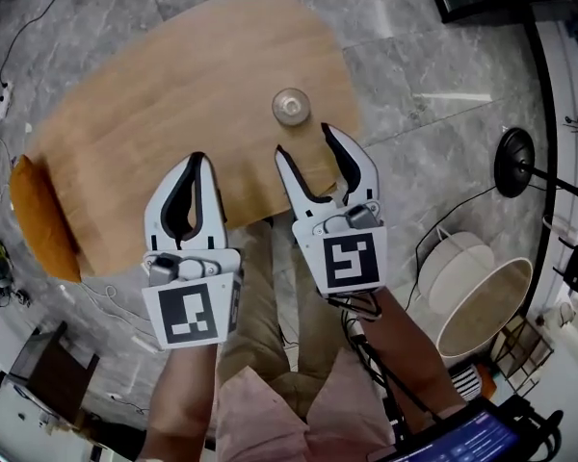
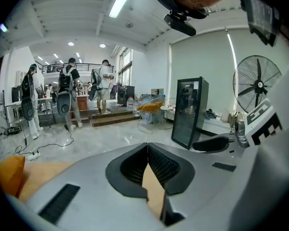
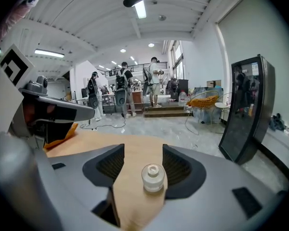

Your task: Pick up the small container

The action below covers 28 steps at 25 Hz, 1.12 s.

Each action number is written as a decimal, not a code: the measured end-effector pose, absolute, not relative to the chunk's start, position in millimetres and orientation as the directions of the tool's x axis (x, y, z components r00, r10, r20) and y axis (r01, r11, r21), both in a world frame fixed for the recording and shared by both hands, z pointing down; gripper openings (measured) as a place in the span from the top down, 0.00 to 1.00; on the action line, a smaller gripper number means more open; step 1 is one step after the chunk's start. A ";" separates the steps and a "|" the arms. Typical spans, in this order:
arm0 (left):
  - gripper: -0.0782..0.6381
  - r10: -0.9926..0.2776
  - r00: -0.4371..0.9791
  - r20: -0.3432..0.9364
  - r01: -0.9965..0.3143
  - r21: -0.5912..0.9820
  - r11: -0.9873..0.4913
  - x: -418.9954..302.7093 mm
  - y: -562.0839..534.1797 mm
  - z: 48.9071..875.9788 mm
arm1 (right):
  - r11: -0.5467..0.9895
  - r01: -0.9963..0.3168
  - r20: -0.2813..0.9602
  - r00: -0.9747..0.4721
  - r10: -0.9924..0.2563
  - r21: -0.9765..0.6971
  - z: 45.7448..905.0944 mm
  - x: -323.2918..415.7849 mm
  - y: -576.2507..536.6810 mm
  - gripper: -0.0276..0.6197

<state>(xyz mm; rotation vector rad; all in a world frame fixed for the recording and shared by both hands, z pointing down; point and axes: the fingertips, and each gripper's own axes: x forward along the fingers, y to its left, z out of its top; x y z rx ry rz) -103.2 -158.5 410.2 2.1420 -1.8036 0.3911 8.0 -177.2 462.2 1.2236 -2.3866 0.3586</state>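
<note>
The small container [image 1: 291,107], a clear round jar with a white cap, stands upright on the wooden table [image 1: 154,94] near its right edge. My right gripper [image 1: 305,140] is open, with its fingertips just short of the jar and nothing held. In the right gripper view the container [image 3: 153,177] lines up with the gap of the right gripper [image 3: 143,149], a little nearer the right pad. My left gripper [image 1: 197,158] hovers over the table's near edge, shut and empty. In the left gripper view the left gripper [image 2: 147,146] has its pads touching at the tips.
An orange cushion [image 1: 39,221] lies at the table's left end. On the floor to the right sit two round white baskets [image 1: 482,301] and a fan base [image 1: 515,162]. A black glass-door cabinet [image 3: 245,112] stands to the right. People [image 2: 67,88] stand far back.
</note>
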 end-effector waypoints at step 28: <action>0.87 -0.857 0.218 0.468 -0.976 0.112 -0.187 -123.0 -188.3 502.6 | 0.492 -0.871 0.569 -0.411 -0.712 -0.013 576.4 1.1 -222.5 0.36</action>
